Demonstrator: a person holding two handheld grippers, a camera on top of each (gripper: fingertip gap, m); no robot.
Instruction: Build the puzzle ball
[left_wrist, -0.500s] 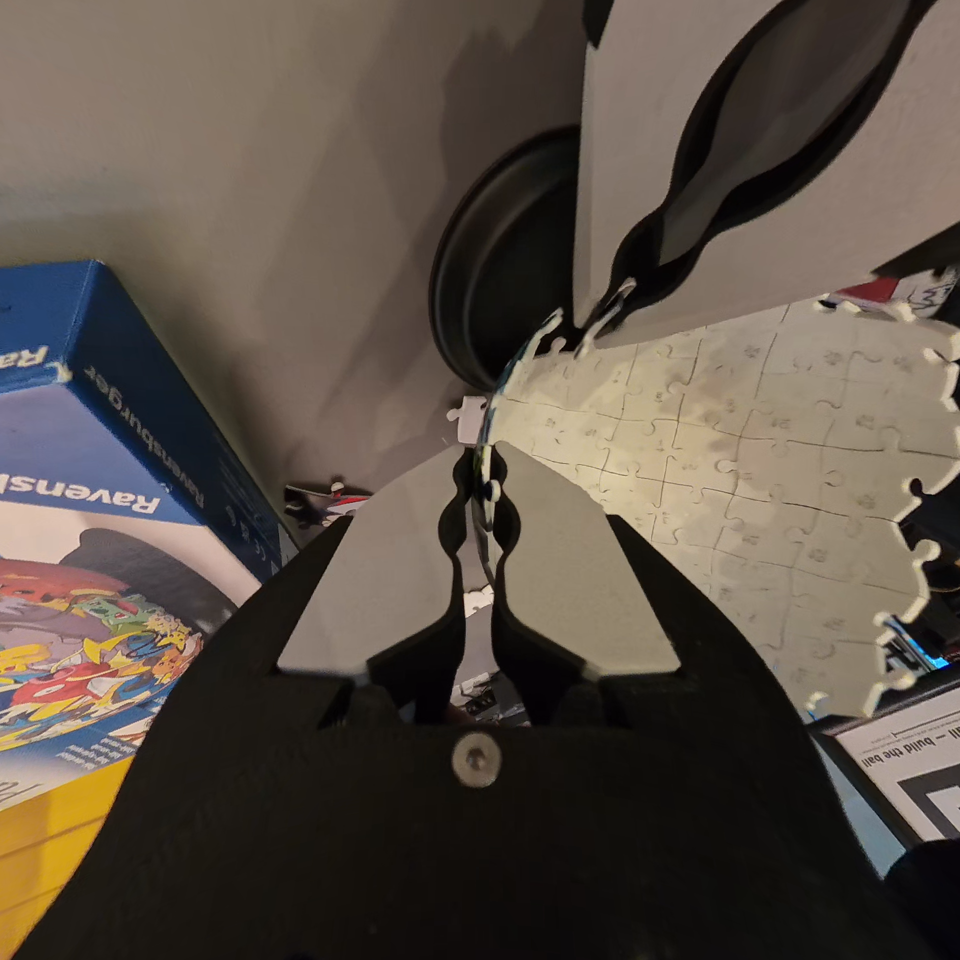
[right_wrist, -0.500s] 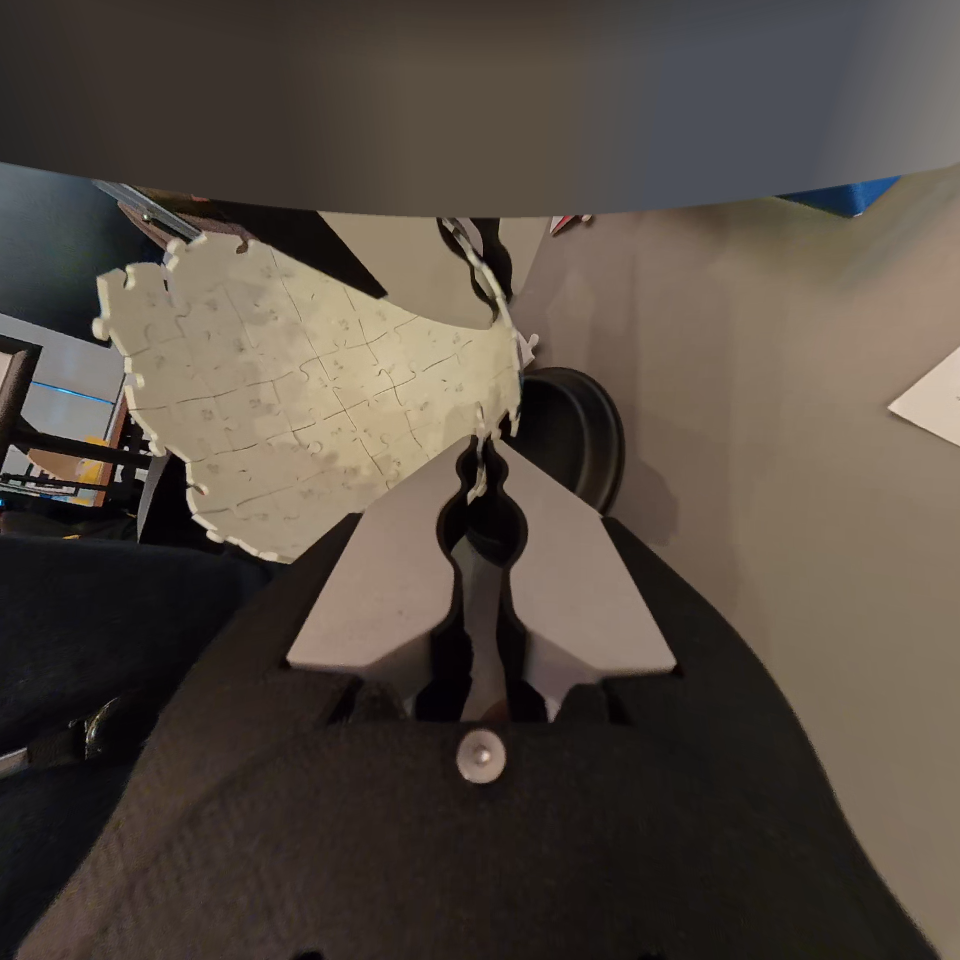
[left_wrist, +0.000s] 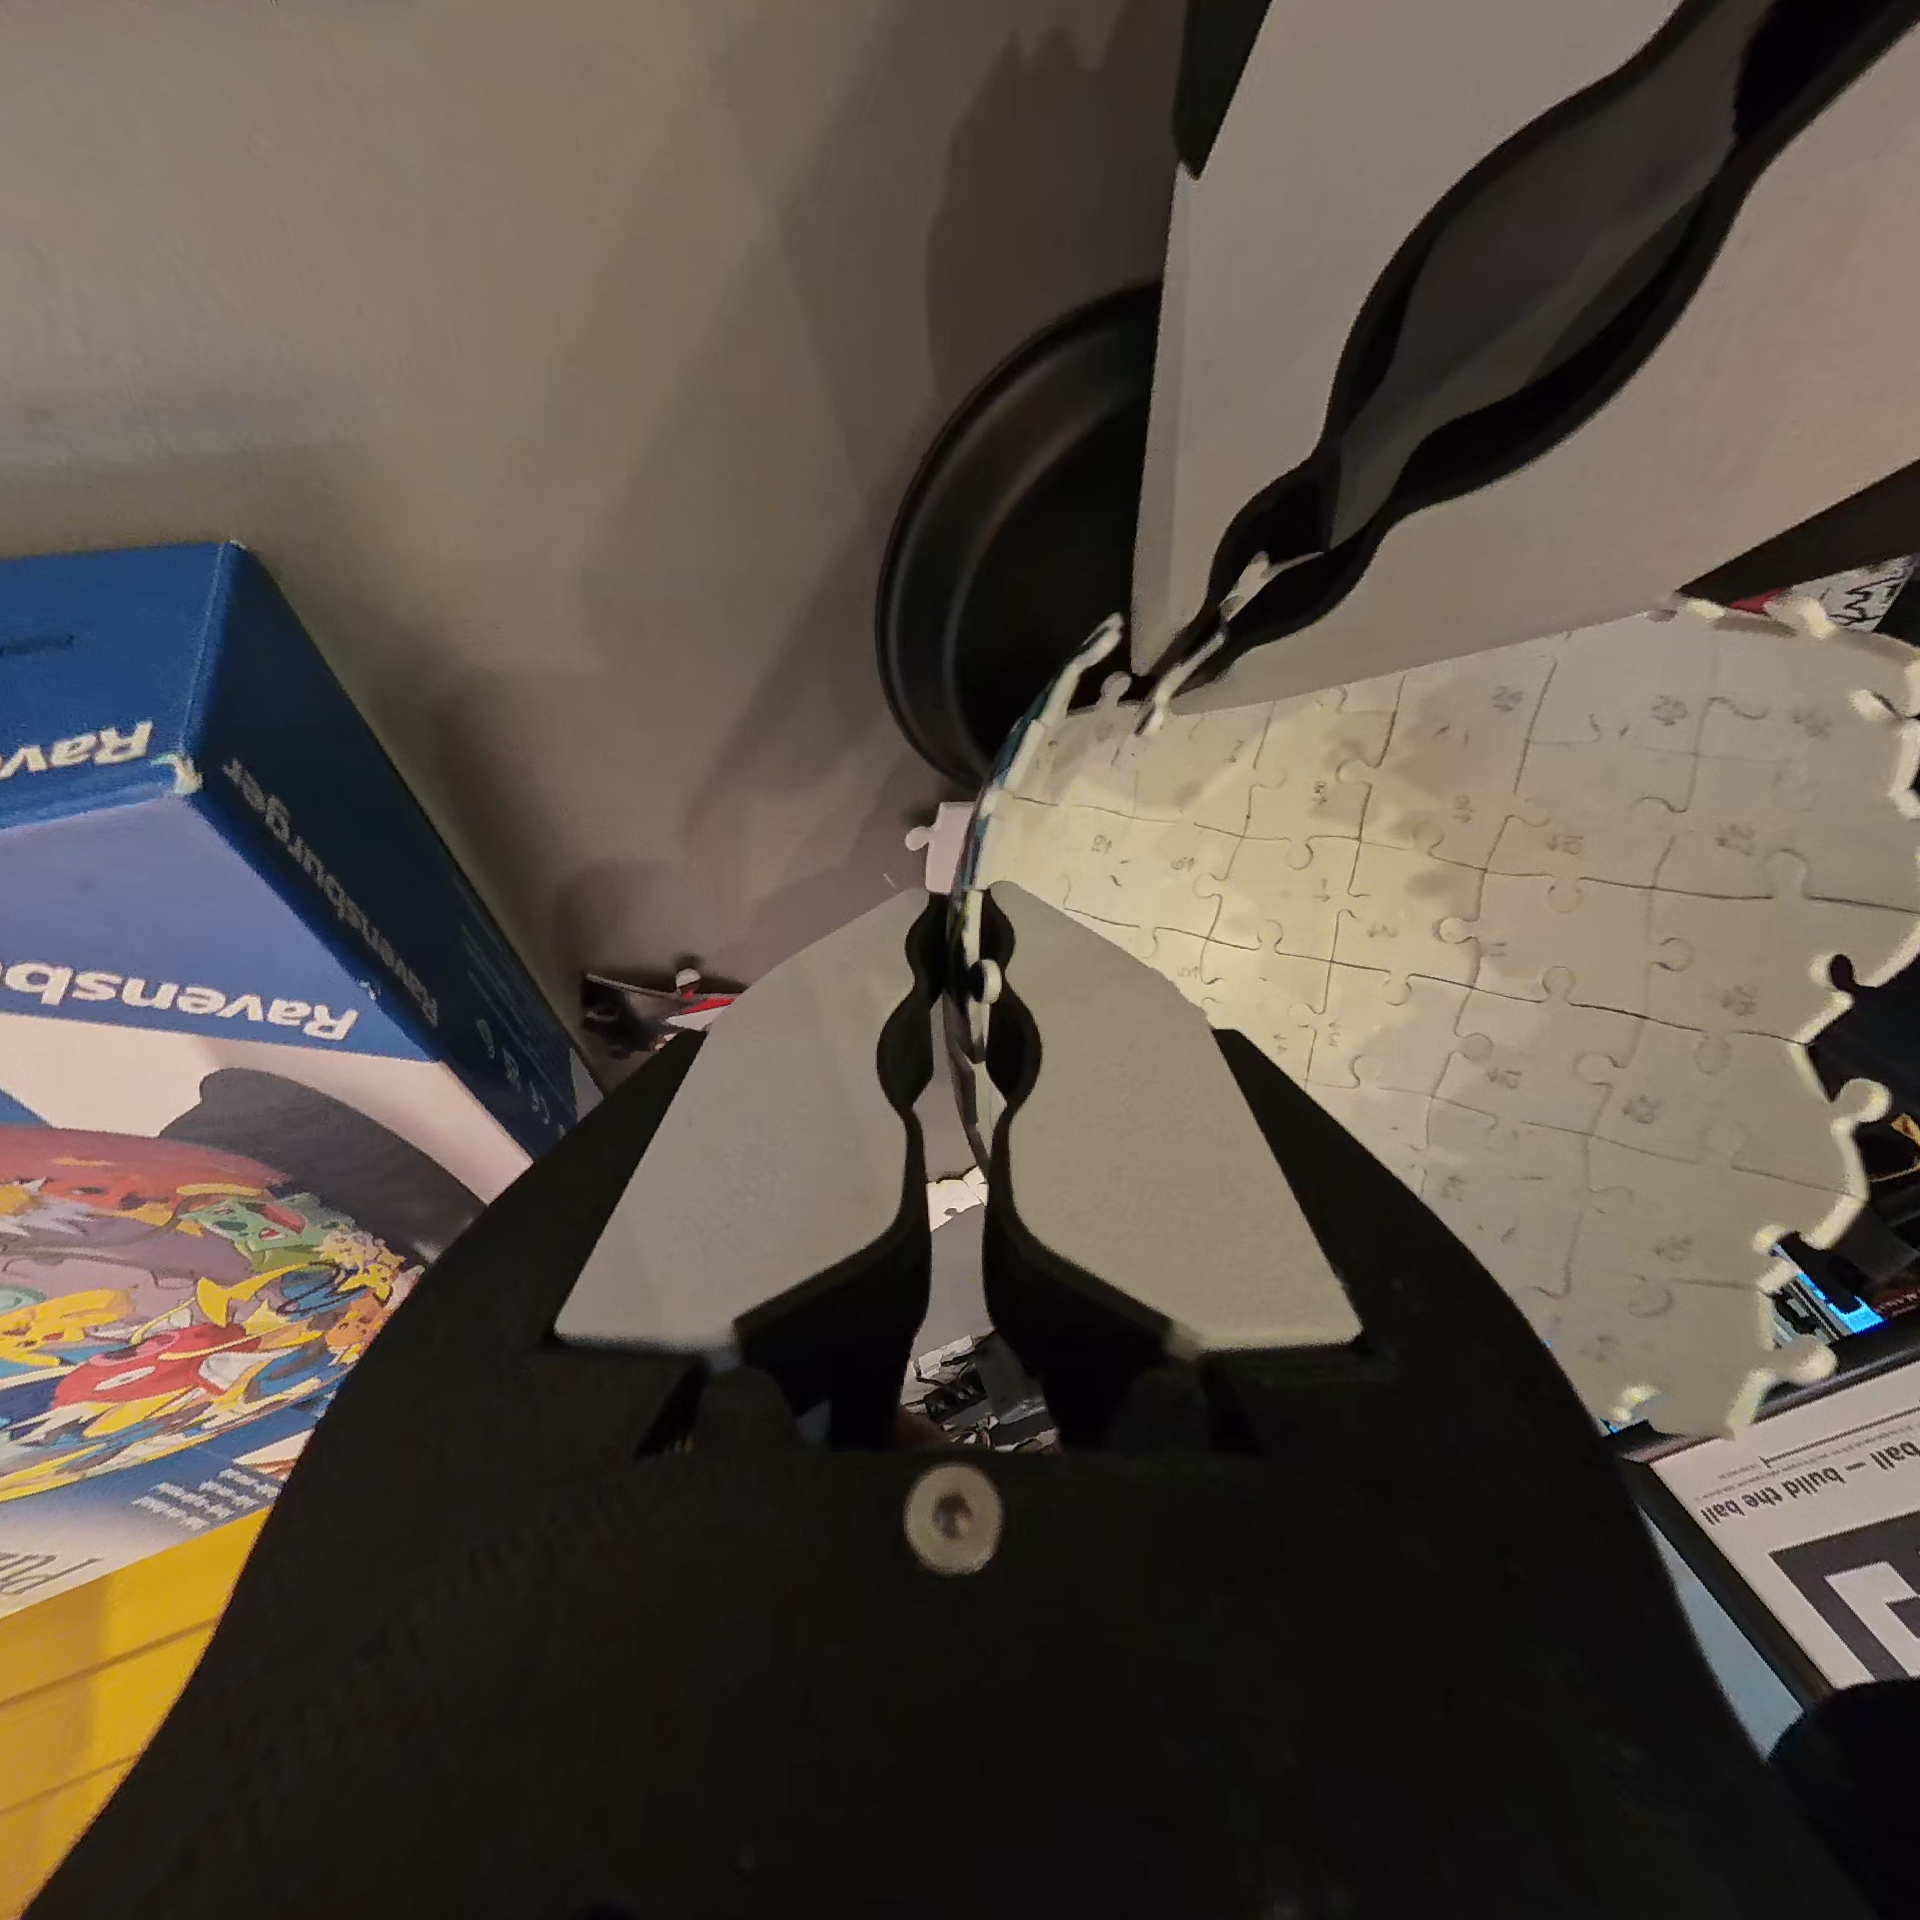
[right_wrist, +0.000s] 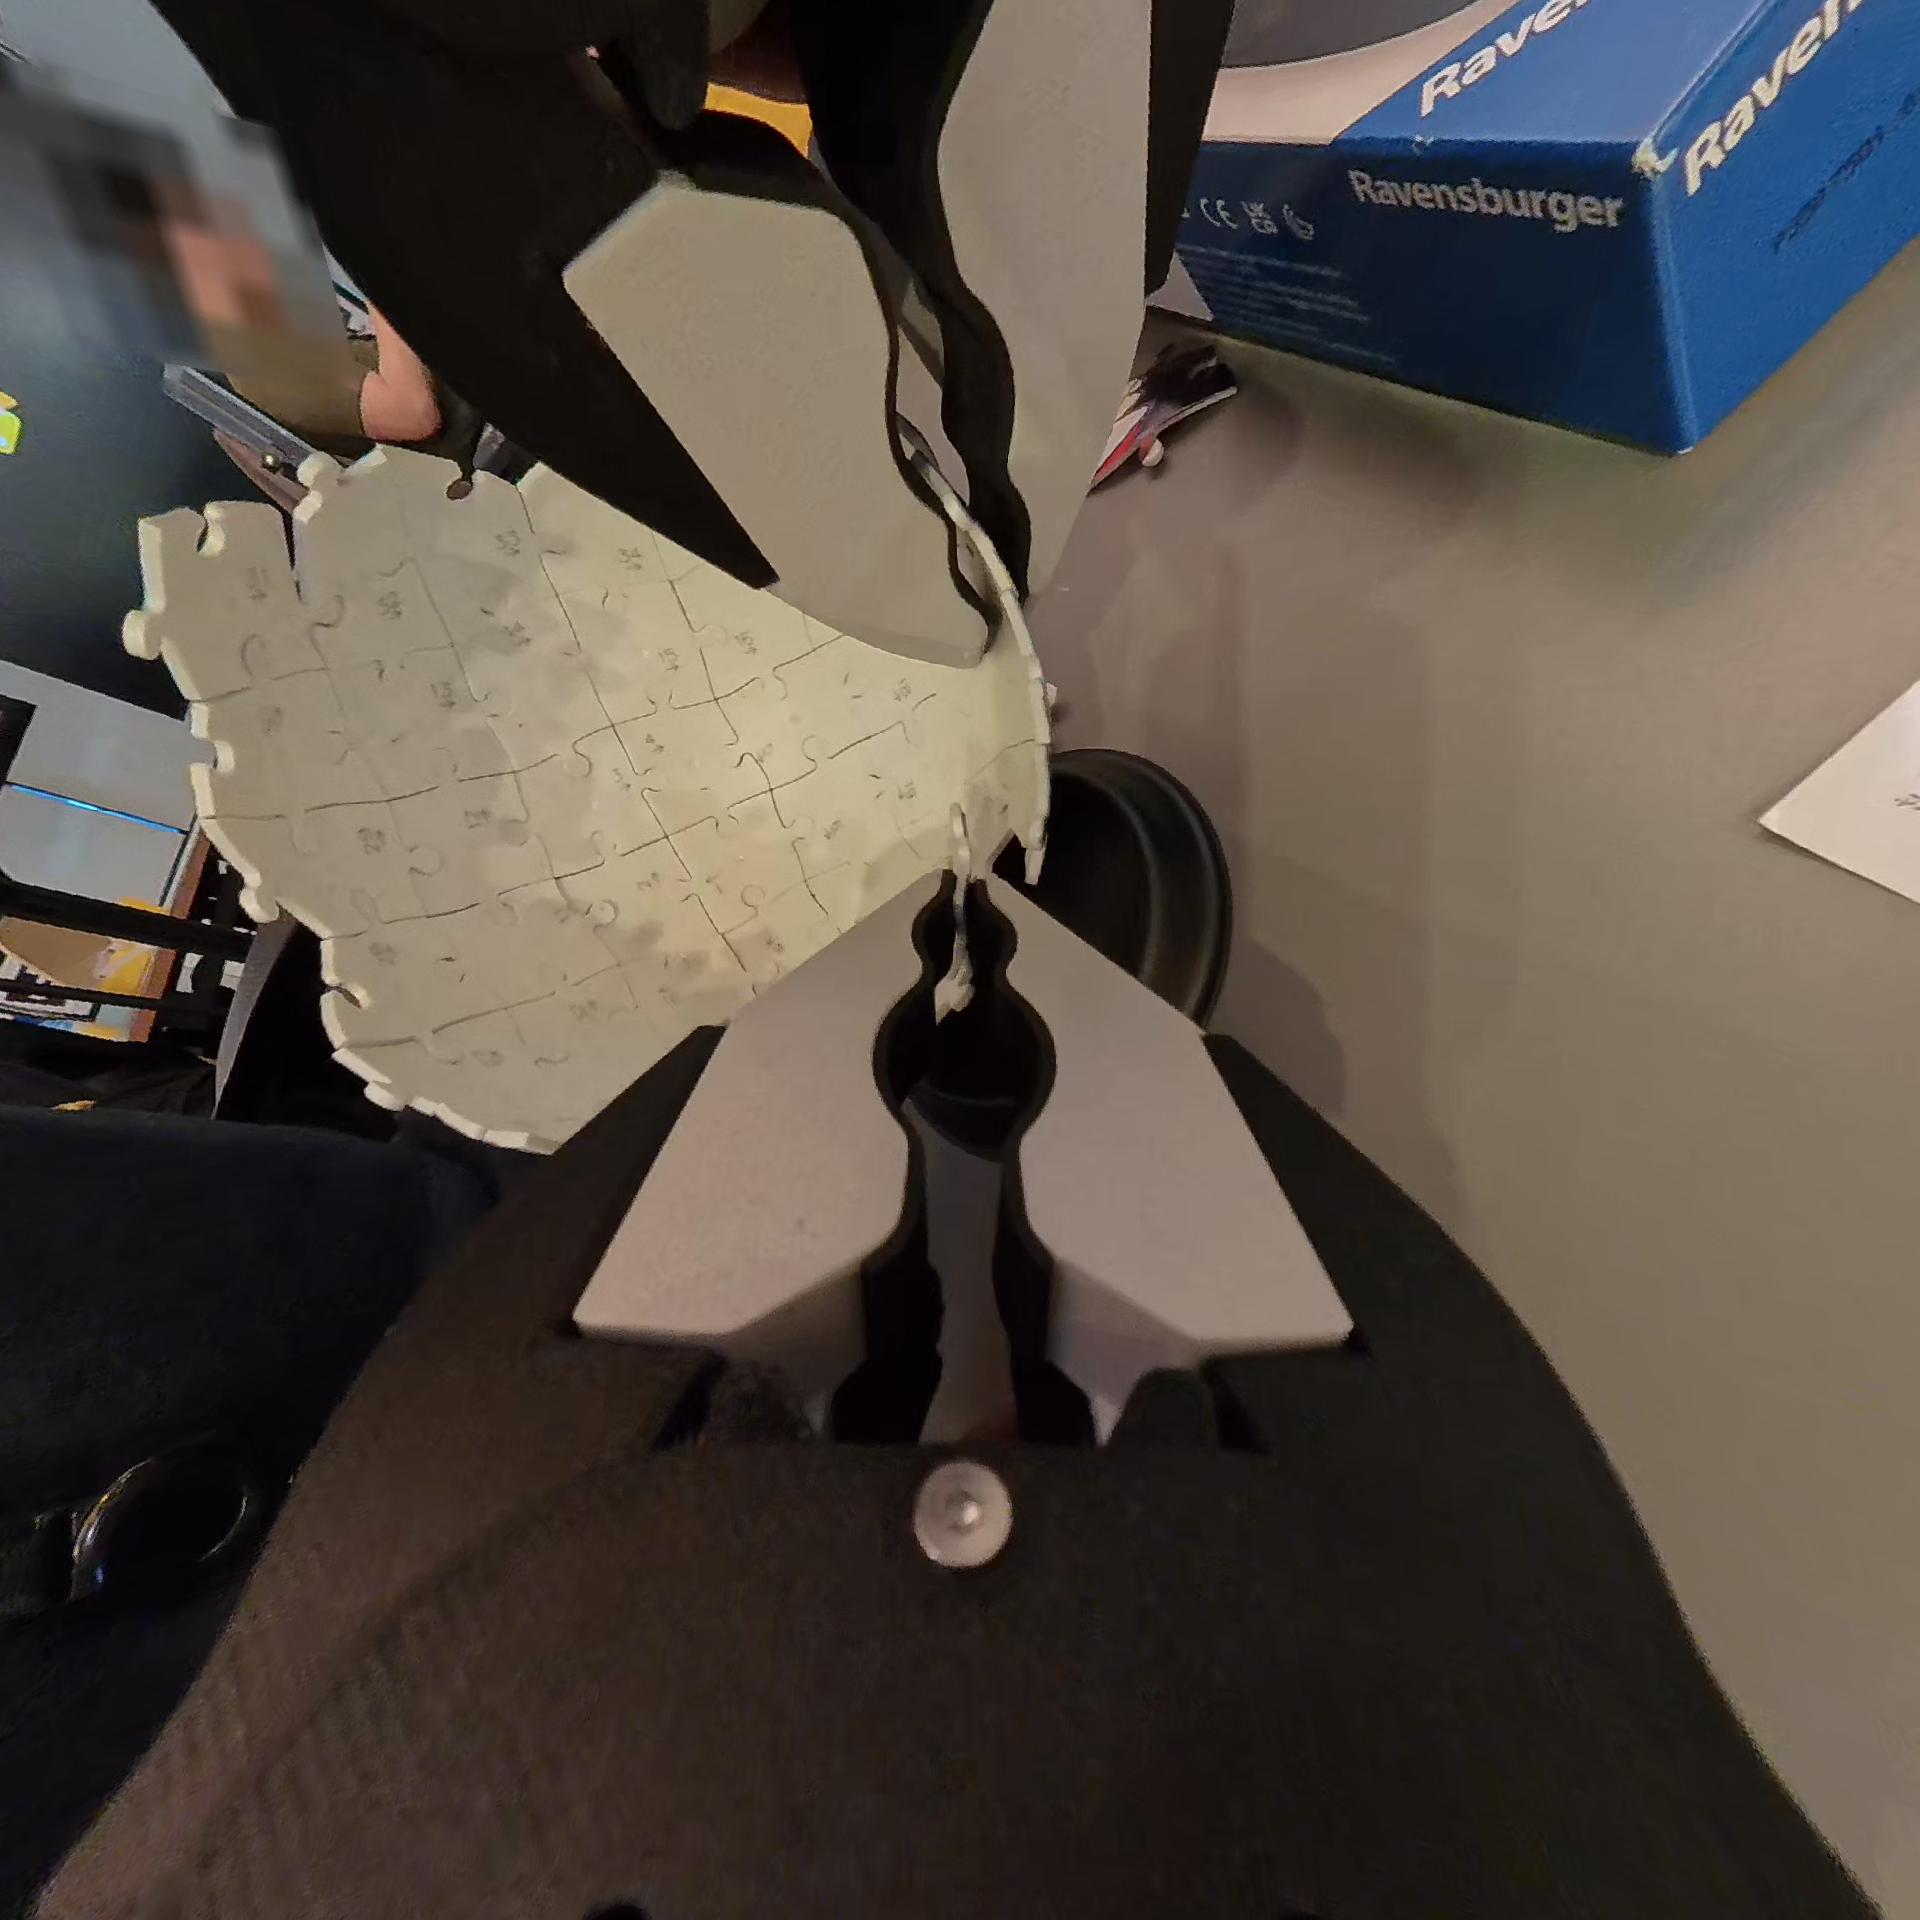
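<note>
— How is the left tool sitting?
— Its two grey fingers are pinching nearly together at the tips, clamping a thin edge between them.
— And the right tool?
— It is doing the same: tips are closing on an edge, with only a narrow wavy gap showing behind them.
— How are they facing?
— They are pointing toward each other, each appearing at the far top of the other's view, tips close together.
</note>
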